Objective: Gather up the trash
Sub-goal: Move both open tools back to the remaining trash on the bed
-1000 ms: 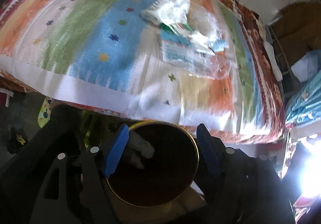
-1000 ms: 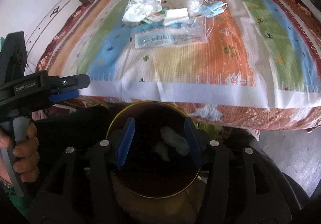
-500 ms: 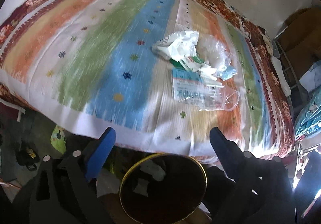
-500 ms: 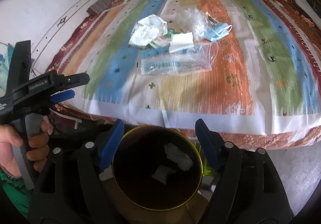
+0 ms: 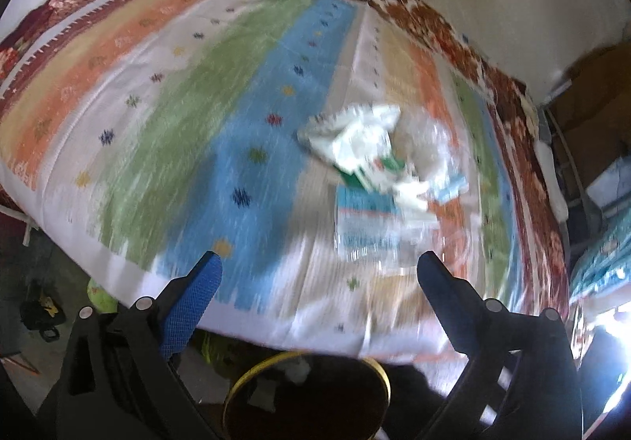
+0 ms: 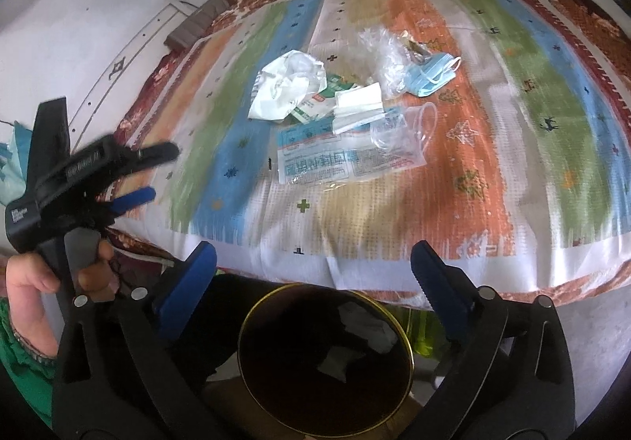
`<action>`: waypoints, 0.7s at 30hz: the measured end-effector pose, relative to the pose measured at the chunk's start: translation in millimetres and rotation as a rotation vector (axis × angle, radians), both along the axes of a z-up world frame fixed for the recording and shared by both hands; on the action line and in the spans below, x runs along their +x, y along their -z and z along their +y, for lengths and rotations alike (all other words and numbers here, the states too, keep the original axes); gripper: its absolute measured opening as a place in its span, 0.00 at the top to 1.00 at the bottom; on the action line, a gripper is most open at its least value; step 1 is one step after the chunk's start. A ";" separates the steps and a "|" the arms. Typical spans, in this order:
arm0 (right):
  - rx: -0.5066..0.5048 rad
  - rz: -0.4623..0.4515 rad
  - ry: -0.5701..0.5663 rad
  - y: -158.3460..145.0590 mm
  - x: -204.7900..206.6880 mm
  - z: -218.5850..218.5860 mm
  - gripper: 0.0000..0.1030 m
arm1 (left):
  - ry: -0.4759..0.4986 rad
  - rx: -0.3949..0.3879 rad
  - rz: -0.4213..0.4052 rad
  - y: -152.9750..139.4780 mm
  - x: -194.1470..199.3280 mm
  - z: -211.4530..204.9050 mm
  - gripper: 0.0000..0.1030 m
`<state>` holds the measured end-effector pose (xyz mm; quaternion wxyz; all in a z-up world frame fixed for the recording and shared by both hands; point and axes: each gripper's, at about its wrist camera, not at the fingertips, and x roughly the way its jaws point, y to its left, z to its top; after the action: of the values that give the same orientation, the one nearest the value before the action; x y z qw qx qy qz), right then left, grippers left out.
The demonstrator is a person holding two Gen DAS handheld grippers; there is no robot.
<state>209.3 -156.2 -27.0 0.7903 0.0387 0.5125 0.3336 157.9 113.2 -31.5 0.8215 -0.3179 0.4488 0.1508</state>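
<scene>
A round bin with a thin gold rim is standing on the floor against the near edge of a bed covered with a striped blanket, and it is serving as the landmark here. Two white crumpled scraps are lying inside the bin, toward its far side.

The right gripper is hanging just above the bin's far rim with its blue-padded jaws spread wide; they have just been opening and nothing is sitting between them. The left gripper is likewise hovering past the bin's far rim, over the blanket's white border, with jaws gaping wide after just opening, and they are empty too. In the right wrist view it is showing well to the left of the bin, gripped by a hand with a green sleeve at the wrist.

The rest of the trash is lying in a cluster on the blanket, well beyond the bin: a printed clear plastic packet nearest to it, a folded white tissue touching the packet's far edge, a crumpled white bag to the far left of the packet, a green-and-white wrapper between bag and tissue, crinkled clear film farther back, and a blue face mask to the far right
</scene>
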 end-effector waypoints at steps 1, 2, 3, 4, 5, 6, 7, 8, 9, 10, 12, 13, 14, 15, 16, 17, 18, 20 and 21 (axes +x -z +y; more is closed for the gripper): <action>0.006 0.002 -0.001 0.1 2.1 2.4 0.09 | -0.008 0.008 -0.002 0.1 3.2 2.8 0.06; 0.009 0.002 0.002 0.1 3.5 3.5 0.09 | -0.011 0.013 -0.002 0.4 6.1 5.8 0.06; 0.017 -0.001 0.010 0.1 6.4 4.2 0.09 | -0.014 0.006 -0.006 1.1 9.8 9.5 0.06; 0.022 -0.008 0.021 0.1 9.9 5.4 0.09 | -0.014 -0.004 -0.009 1.3 13.2 12.5 0.06; 0.027 -0.012 0.030 0.2 13.0 6.3 0.09 | -0.015 -0.013 -0.011 1.8 16.3 15.4 0.06; 0.036 -0.012 0.041 0.6 16.6 7.1 0.09 | -0.015 -0.022 -0.018 1.6 20.2 18.4 0.06; 0.045 -0.009 0.048 1.3 19.6 7.3 0.09 | -0.014 -0.024 -0.026 1.2 23.3 20.7 0.06; 0.058 -0.003 0.059 2.1 23.1 7.3 0.09 | -0.012 -0.020 -0.032 0.5 25.8 22.5 0.06; 0.072 0.009 0.067 3.2 26.5 7.6 0.09 | -0.006 -0.008 -0.040 -0.7 29.7 24.3 0.06; 0.101 0.031 0.075 5.1 30.9 7.6 0.09 | 0.000 0.003 -0.045 -1.2 33.1 25.8 0.06; 0.130 0.047 0.090 7.0 36.5 8.0 0.09 | 0.004 0.021 -0.052 -1.4 39.6 29.1 0.06; 0.135 0.047 0.096 7.6 39.6 10.0 0.09 | 0.007 0.023 -0.053 -0.4 42.6 30.7 0.06; 0.142 0.048 0.100 8.4 41.9 11.3 0.09 | 0.010 0.021 -0.052 0.8 44.8 32.0 0.06; 0.150 0.053 0.107 9.6 44.2 12.3 0.09 | 0.018 0.017 -0.050 3.0 48.7 33.3 0.06; 0.166 0.065 0.120 12.0 47.8 13.0 0.09 | 0.027 0.016 -0.044 4.9 52.4 34.3 0.06; 0.183 0.082 0.131 14.7 51.0 13.9 0.09 | 0.036 0.015 -0.038 6.8 55.5 34.5 0.06; 0.195 0.101 0.138 17.8 53.7 15.0 0.09 | 0.049 0.017 -0.030 9.3 59.9 34.8 0.06; 0.215 0.134 0.147 24.1 59.4 18.0 0.09 | 0.063 0.017 -0.022 12.4 64.1 35.4 0.06; 0.219 0.139 0.151 25.9 60.5 18.5 0.09 | 0.074 0.015 -0.022 13.9 67.0 35.3 0.06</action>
<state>269.8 -137.7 -52.9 0.7668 0.1861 0.5221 0.3236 224.9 148.5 -45.4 0.8337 -0.2966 0.4501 0.1202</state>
